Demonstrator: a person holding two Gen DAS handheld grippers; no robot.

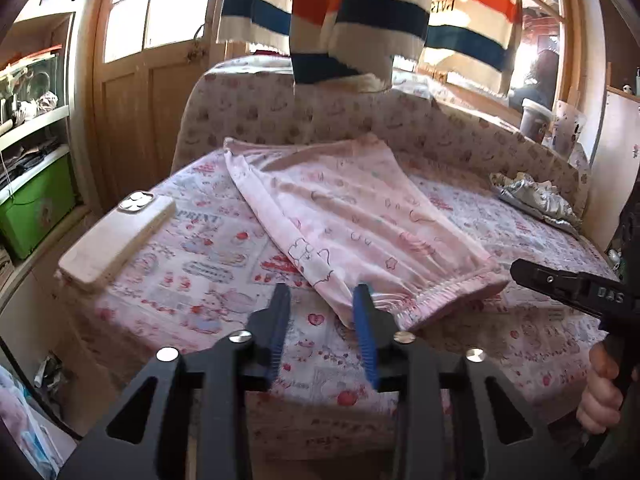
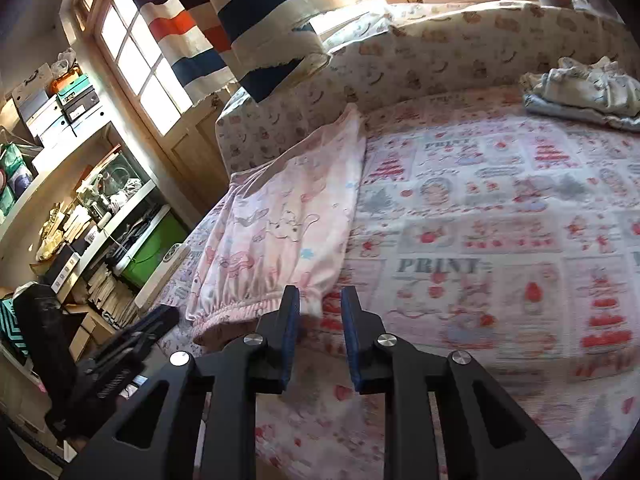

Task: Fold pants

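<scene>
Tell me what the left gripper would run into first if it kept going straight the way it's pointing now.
Most likely the pink pants. The left gripper has open jaws aimed at the elastic waistband end nearest it, with the right-hand jaw already near that edge. Depth is hard to judge, so it might brush the bedsheet first.

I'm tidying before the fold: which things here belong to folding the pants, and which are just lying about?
Job: pants, left claw, right claw.
Lying about: phone, crumpled cloth, hanging striped towels, cups.
</scene>
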